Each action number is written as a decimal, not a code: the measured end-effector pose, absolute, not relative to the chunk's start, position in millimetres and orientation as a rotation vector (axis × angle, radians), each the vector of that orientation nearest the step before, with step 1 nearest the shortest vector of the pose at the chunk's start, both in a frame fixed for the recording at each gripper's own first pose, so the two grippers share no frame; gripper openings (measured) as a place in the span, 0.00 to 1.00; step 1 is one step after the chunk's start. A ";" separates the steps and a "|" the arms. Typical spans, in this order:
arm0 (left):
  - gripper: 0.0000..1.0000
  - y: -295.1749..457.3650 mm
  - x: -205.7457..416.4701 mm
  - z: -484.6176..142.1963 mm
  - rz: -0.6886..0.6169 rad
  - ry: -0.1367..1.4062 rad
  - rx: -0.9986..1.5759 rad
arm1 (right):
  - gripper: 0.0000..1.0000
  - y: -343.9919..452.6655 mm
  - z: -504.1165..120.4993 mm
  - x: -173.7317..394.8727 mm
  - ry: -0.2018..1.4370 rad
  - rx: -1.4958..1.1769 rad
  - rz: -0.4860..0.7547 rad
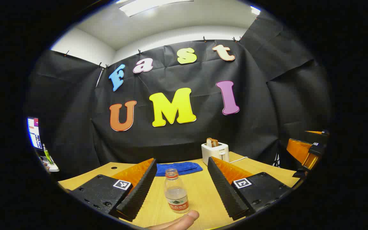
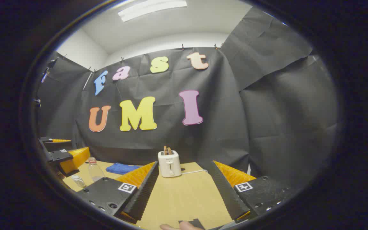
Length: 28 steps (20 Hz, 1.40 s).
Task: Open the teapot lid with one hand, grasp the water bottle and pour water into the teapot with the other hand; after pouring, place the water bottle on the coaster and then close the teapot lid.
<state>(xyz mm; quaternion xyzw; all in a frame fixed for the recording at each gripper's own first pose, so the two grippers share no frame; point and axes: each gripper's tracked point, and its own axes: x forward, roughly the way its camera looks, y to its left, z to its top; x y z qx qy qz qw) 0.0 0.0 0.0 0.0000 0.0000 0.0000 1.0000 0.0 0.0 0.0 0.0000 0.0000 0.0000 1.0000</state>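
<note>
In the left gripper view, a fingertip (image 1: 184,218) pokes in at the bottom edge, just below the bottle. The left gripper (image 1: 181,188) has its fingers wide apart and clamped on nothing. The bottle (image 1: 176,191) stands upright on the table (image 1: 200,195) between them, in the lower centre of the frame, touching neither finger. It is clear plastic, uncapped, with a red neck ring, partly full of water. Its label is red and white with a small green mark; the writing on it is too small to read. Each finger mount carries a square black-and-white marker tag. Behind the bottle a blue cloth (image 1: 179,168) lies flat on the table. Right of the cloth a white toaster (image 1: 215,152) stands with a slice of toast in its slot; a small dark brand mark on its front is illegible, and a white cord runs off to its right. At the far right edge the other gripper shows. At the far left edge is a lit screen.

In the right gripper view, the right gripper (image 2: 184,191) is likewise spread open over bare table, and holds nothing. The toaster sits beyond it at centre. The cloth and bottle appear at the lower left, beside the left gripper.
</note>
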 end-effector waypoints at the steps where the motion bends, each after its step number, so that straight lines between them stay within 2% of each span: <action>1: 1.00 8.2 4.7 -5.3 -0.024 0.021 -0.021 | 0.98 7.5 -4.8 5.1 0.022 -0.011 -0.018; 2: 0.96 20.1 7.0 -7.9 -0.024 0.031 -0.052 | 0.99 20.2 -6.5 8.8 0.038 -0.029 -0.020; 3: 1.00 33.5 9.0 -8.2 -0.020 0.025 -0.084 | 0.95 31.8 -9.8 11.2 0.057 -0.048 -0.026; 4: 1.00 51.5 6.8 -4.6 -0.008 0.014 -0.105 | 0.95 46.9 -8.1 10.9 0.058 -0.064 -0.015; 5: 0.95 69.3 6.5 -4.5 0.014 0.009 -0.120 | 0.95 61.7 -5.7 9.9 0.056 -0.081 -0.008; 6: 1.00 84.1 4.3 -8.4 0.027 0.016 -0.130 | 0.95 75.8 -3.1 5.7 0.052 -0.100 0.007; 7: 1.00 97.0 2.2 -12.7 0.040 0.023 -0.137 | 0.99 94.1 -3.6 1.8 0.050 -0.121 0.035; 9: 1.00 121.9 1.3 -21.7 0.062 0.039 -0.122 | 0.93 119.2 -10.5 -1.1 0.053 -0.160 0.064; 10: 1.00 135.2 0.0 -28.0 0.078 0.055 -0.104 | 0.96 132.1 -15.5 -3.0 0.057 -0.165 0.084; 13: 1.00 162.3 -8.6 -42.5 0.107 0.093 -0.080 | 0.97 160.8 -26.1 -4.0 0.078 -0.112 0.130; 14: 1.00 170.3 -11.0 -45.0 0.113 0.099 -0.083 | 0.95 164.7 -30.2 -2.5 0.095 -0.088 0.134; 18: 1.00 195.3 -18.9 -50.3 0.149 0.109 -0.096 | 0.97 168.1 -32.9 -3.1 0.116 -0.047 0.125; 28: 1.00 206.9 -19.6 -81.2 0.162 0.159 -0.150 | 0.95 173.0 -38.3 -9.5 0.109 -0.074 0.142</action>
